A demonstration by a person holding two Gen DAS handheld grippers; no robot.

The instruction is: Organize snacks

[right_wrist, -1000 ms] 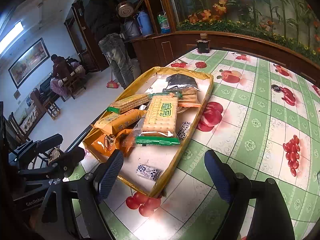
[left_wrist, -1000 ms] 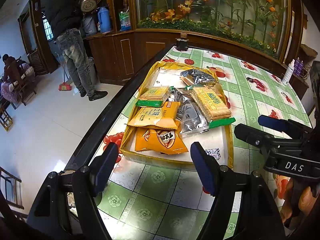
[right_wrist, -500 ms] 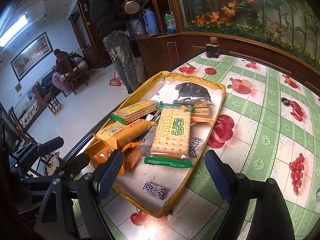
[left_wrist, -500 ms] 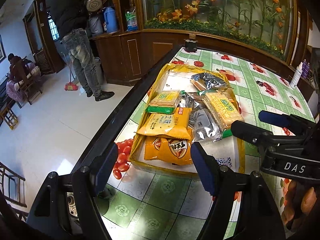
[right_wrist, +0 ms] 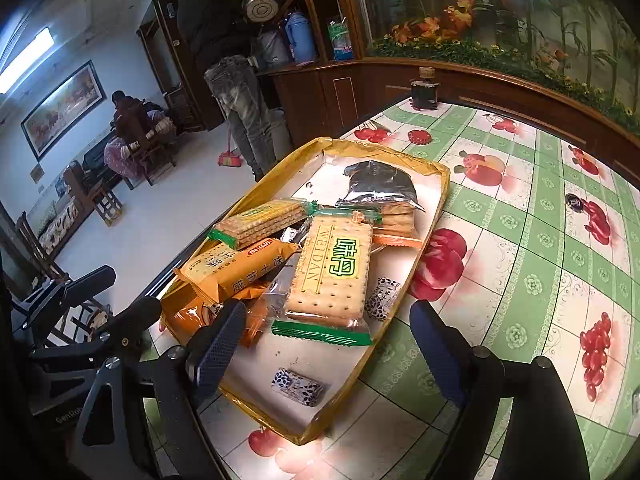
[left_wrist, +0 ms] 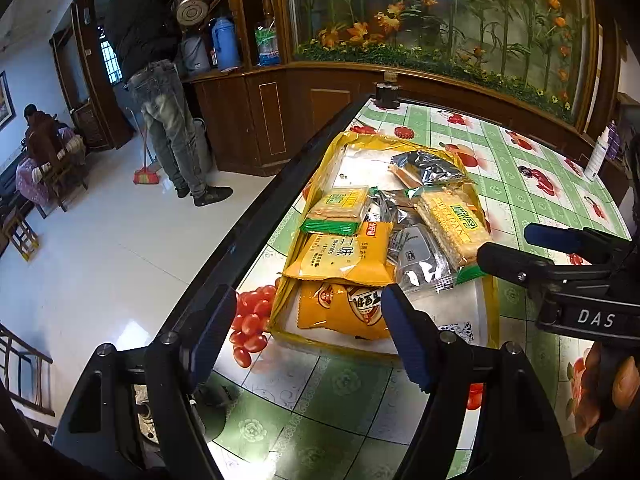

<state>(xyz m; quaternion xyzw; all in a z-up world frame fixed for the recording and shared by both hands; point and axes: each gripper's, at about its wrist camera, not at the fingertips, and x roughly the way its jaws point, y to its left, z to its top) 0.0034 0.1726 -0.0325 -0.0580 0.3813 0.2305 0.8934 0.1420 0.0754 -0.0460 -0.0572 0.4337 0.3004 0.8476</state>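
Nearer now, your right gripper and left gripper, both spread and empty, overlook the tray, readying a biscuit pack pick.

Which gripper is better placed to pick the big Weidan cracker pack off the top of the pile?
Right. The right gripper is open, with the Weidan cracker pack just ahead between its fingers. The left gripper faces the orange packets instead.
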